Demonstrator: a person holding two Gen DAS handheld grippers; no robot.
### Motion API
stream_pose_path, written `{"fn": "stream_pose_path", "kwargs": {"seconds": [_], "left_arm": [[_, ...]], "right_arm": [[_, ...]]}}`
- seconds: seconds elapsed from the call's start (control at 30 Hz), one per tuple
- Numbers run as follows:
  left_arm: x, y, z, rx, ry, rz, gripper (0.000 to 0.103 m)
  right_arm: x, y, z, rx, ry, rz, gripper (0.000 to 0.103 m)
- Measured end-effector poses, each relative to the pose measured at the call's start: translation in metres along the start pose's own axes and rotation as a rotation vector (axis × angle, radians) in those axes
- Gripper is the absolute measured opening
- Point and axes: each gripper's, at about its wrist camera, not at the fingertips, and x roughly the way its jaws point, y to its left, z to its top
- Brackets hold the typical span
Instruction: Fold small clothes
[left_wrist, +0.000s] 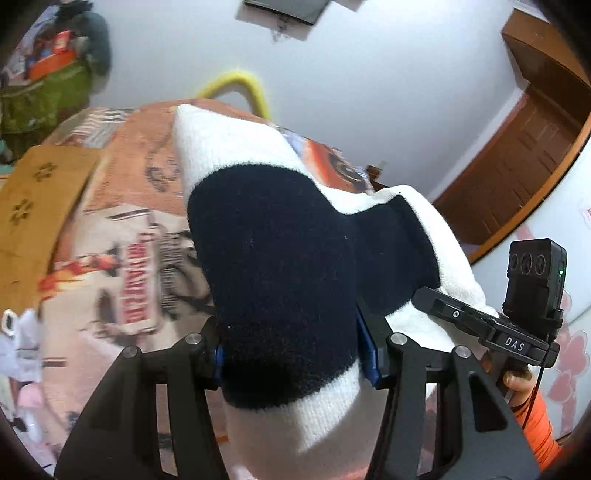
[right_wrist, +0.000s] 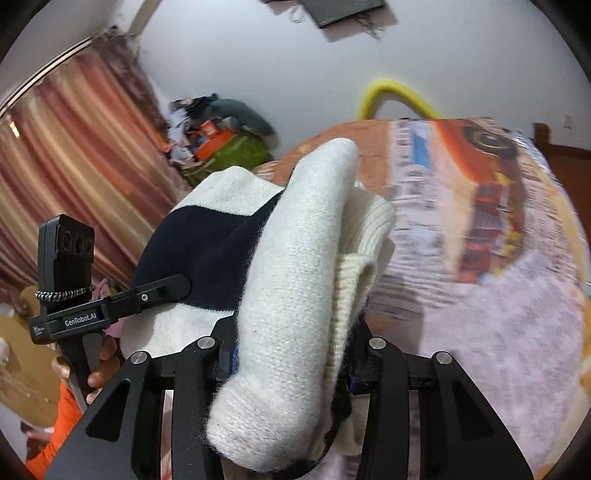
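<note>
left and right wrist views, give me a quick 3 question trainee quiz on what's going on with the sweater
1. True or false: the left gripper is open and clear of the knit sweater.
2. Multiple choice: in the right wrist view, what does the right gripper hold between its fingers? A) a yellow hose B) a rolled white part of the sweater C) a cardboard box
3. Fill in: the sweater is white and ____, held up above the printed bedspread.

Key
1. False: it is shut on the sweater, dark fabric between its fingers.
2. B
3. Dark navy, nearly black.
</note>
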Motion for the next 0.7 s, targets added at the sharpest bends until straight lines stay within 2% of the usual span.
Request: {"fn": "stream_pose_path", "kwargs": {"seconds": [0.2,0.3,0.4,0.47,0.5,0.6,0.7], "left_arm": [[-0.004,0.072,-0.014,-0.08,0.037,0.073,0.055],[0.015,0.1,-0.021,-0.121,0.067,0.08,0.057],[0.045,0.129,-0.035,-0.167,0.132,0.088,0.058],[0.07,0.146,-0.048,-0.181,0.185,0.106,0.061],[0.08,0.151,-0.053,-0.182,0.199,0.112,0.066],[0.083,0.162,-0.062,-0.195,0.156,0.08,0.077],[0.07,0.156,-0.061,-0.166,0.134,0.116,0.079]], "right_arm": [[0.072,0.028,-0.01,-0.002,0.073,0.026,0.037],[0.1,0.028,-0.016,0.028,0.111,0.032,0.037],[0.127,0.02,-0.032,0.023,0.163,0.003,0.037],[0.146,0.015,-0.042,0.005,0.208,-0.033,0.038],[0.152,0.013,-0.046,0.001,0.223,-0.045,0.039],[0.154,0.006,-0.053,-0.021,0.239,-0.038,0.048],[0.141,0.007,-0.049,-0.074,0.256,-0.044,0.052]]}}
